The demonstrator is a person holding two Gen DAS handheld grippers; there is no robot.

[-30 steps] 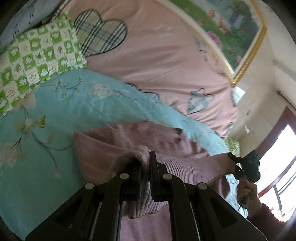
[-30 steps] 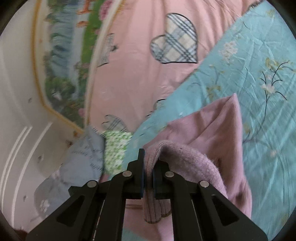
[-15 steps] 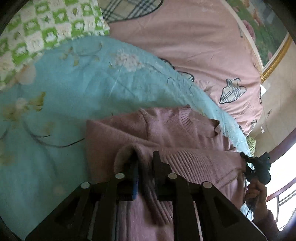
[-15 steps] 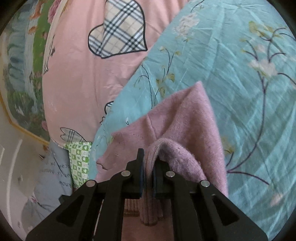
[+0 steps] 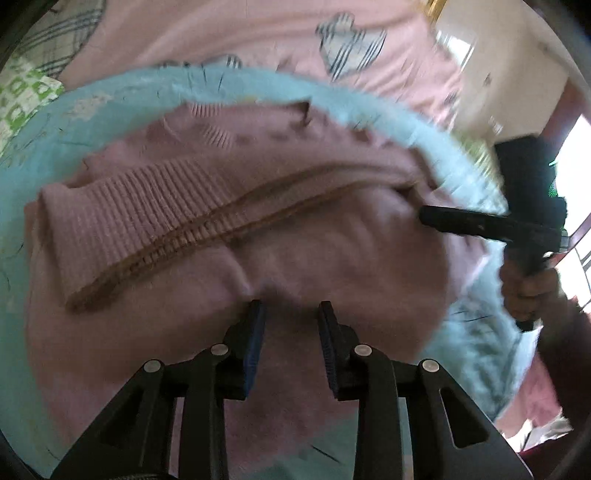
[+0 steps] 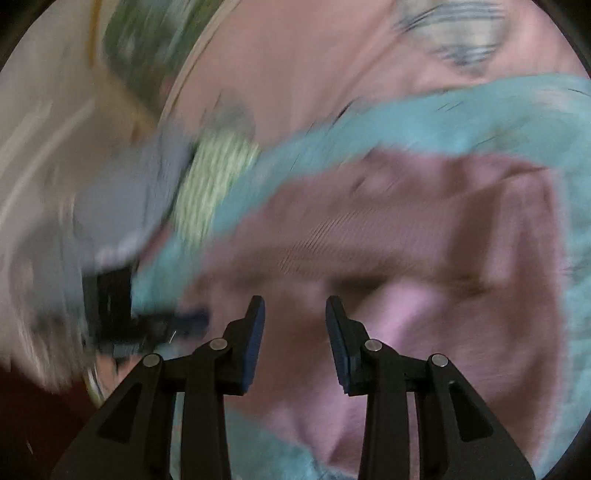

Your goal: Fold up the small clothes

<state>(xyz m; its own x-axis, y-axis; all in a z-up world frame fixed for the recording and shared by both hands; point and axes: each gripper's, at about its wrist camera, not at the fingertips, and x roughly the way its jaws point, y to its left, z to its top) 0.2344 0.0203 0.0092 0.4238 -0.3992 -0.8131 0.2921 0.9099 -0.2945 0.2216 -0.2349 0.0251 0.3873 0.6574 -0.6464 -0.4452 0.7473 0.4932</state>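
Bedding filled the background: a turquoise floral sheet (image 5: 110, 107) was spread over a pink quilt (image 5: 258, 33) with plaid patches, and a green-checked pillow (image 5: 22, 96) was seen at the ten o'clock edge of the left wrist view. On the sheet lay the pink knitted sweater (image 5: 332, 240), folded over on itself, its ribbed hem (image 5: 140, 218) laid across the body as a long band running from about eight o'clock to two o'clock. The left tool (image 5: 290, 314) was poised just above the near part of the sweater, its jaws opening, with nothing pinched between the blue pads; the ribbed hem lay at roughly eleven o'clock from it. The right tool (image 5: 428, 216) was seen at three o'clock in that view, carried by a hand (image 5: 528, 291), its tips close to the far end of the hem; whether they touched the knit could not be told. In the right wrist view, heavily blurred, the right tool's jaws were likewise opening and empty, with the sweater spread from twelve to three o'clock beyond them. The fold looked freshly laid, and the two ends of the hem were judged about equally near to each hand. The knit appeared soft, thick and faintly fuzzy, with a small pucker just ahead of the left tool.
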